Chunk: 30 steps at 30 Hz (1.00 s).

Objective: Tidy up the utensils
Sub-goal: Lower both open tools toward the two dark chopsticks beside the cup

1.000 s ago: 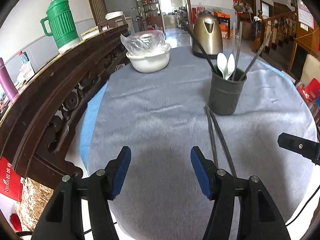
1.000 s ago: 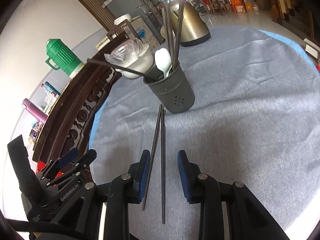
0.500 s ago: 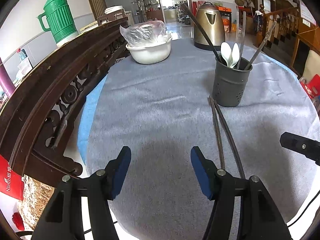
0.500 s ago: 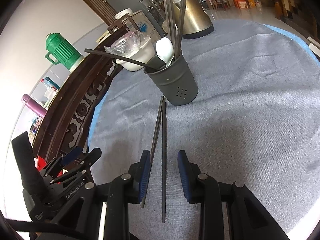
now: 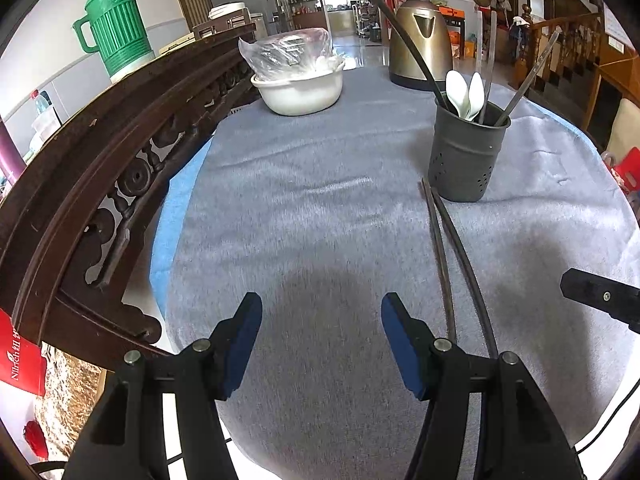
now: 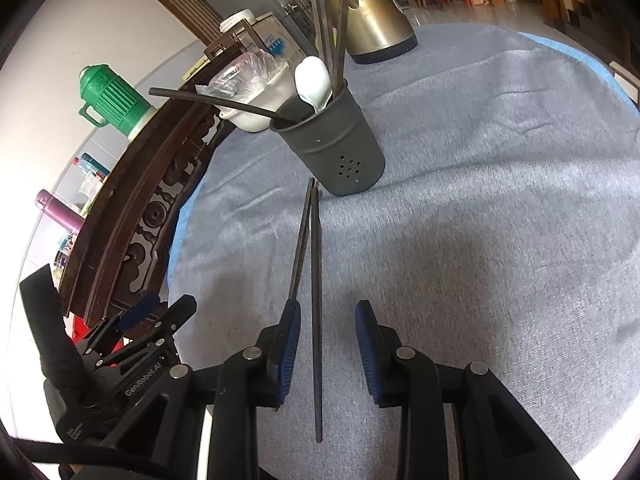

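Note:
Two dark chopsticks (image 5: 440, 248) (image 6: 316, 280) lie side by side on the grey cloth, their far ends touching the foot of a dark grey utensil holder (image 5: 464, 160) (image 6: 340, 148). The holder stands upright with white spoons (image 5: 464, 92) and several chopsticks in it. My right gripper (image 6: 328, 312) is open around the near part of one chopstick, with its pads apart from it. The other chopstick runs behind its left finger. My left gripper (image 5: 320, 308) is open over bare cloth to the left of the chopsticks, with nothing between its fingers.
A white bowl (image 5: 300, 92) with a plastic bag in it and a brass-coloured kettle (image 5: 418, 44) stand at the far side of the table. A carved dark wooden rail (image 5: 100, 152) runs along the left edge. Behind it stands a green jug (image 5: 116, 32).

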Each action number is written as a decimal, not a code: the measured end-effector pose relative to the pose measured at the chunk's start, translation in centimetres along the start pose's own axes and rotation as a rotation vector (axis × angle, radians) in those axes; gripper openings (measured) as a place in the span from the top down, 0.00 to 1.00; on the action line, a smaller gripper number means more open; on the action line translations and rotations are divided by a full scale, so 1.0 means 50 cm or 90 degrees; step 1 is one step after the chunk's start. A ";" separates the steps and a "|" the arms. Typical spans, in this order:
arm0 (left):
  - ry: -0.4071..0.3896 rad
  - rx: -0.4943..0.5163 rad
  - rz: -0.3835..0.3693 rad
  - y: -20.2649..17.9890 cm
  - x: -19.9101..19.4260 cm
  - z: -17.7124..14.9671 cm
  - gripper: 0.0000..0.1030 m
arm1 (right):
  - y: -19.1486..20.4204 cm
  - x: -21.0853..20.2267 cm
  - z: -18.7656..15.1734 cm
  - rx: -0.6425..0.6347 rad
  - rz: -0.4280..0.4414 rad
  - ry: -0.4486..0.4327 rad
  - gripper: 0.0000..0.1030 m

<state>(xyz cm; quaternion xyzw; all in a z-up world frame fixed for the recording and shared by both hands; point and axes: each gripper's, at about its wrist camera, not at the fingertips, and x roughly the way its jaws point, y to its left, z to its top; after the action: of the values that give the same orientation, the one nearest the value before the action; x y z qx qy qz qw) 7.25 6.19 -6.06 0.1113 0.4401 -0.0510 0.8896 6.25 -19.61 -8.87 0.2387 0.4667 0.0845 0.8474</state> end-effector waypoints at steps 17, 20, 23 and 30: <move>0.025 -0.002 -0.009 0.000 0.023 -0.008 0.39 | -0.005 0.005 -0.005 0.004 -0.002 -0.017 0.38; 0.031 -0.005 -0.013 0.002 0.027 -0.009 0.39 | -0.002 0.003 -0.004 -0.013 -0.024 -0.023 0.42; 0.036 -0.005 -0.020 0.001 0.032 -0.010 0.39 | 0.004 0.006 -0.005 -0.034 -0.039 -0.022 0.58; 0.053 -0.011 -0.062 -0.001 0.043 -0.014 0.39 | 0.000 0.020 -0.012 -0.038 -0.046 -0.005 0.61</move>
<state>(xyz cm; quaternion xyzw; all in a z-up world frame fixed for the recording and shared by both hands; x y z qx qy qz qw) 8.02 6.34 -8.20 0.0841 0.4824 -0.0853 0.8677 6.29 -19.04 -9.88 0.1967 0.4688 0.0671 0.8585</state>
